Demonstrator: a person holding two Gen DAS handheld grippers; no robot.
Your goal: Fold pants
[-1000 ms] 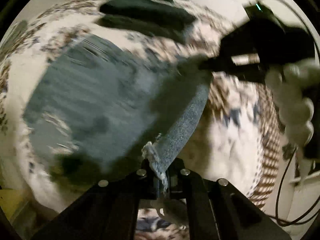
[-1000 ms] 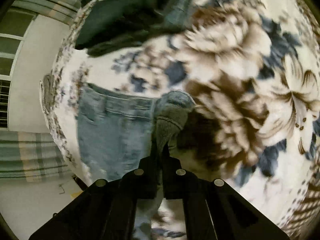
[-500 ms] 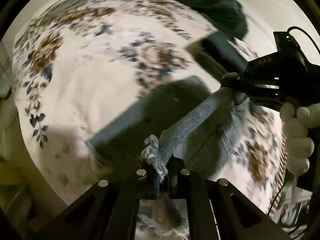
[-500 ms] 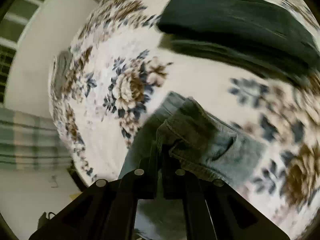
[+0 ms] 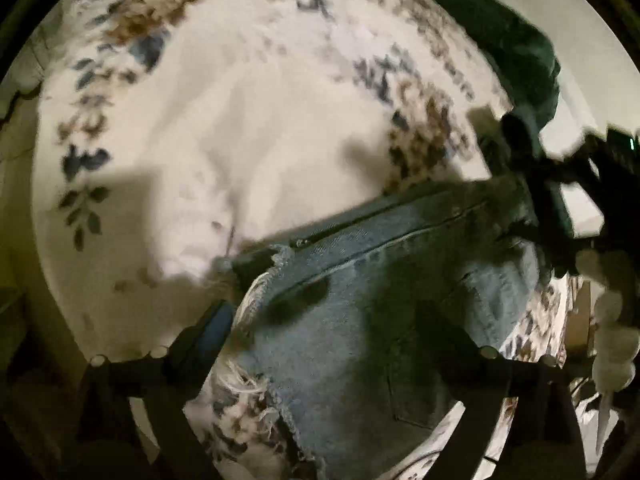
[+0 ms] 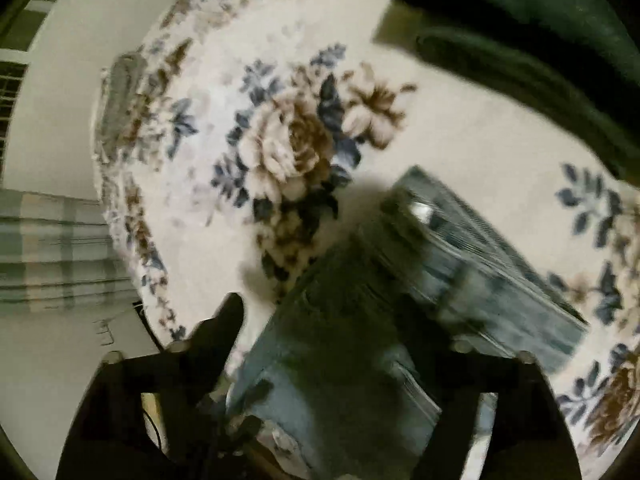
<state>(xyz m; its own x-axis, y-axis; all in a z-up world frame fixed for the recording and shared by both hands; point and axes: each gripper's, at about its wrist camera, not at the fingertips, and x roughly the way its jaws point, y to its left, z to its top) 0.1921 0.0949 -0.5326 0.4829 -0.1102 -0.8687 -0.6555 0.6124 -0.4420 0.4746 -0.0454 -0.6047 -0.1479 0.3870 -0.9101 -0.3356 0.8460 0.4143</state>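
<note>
Pants [image 5: 372, 320] of pale blue denim are lying folded on a floral bedspread [image 5: 224, 128], spreading between the fingers of both grippers; in the left wrist view, going from the left, the cream cloth with its blue and brown flowers is filling the upper half, then the left gripper [image 5: 340, 336] is sitting low over the denim with its jaws spread wide and nothing between them pinched; its left finger [image 5: 208, 332] is resting just beside the frayed white hem [image 5: 248, 380], while the right finger is lying over the darker, shadowed part of the fabric; further right the waistband edge is running up toward the right gripper [image 5: 532, 184], seen here blurred, with a white-gloved hand [image 5: 612, 320] gripping its handle at the frame's edge; a dark green garment [image 5: 516, 40] is lying at the far top right.

In the right wrist view, from the left, a plaid curtain [image 6: 44, 248] is hanging beyond the bed's edge; then a large brown rose [image 6: 288, 148] is showing on the bedspread; the right gripper's jaws are standing wide apart, gripping nothing, with the folded pants [image 6: 352, 360] lying between them on the cover; the dark green garment is crossing the top right corner.
</note>
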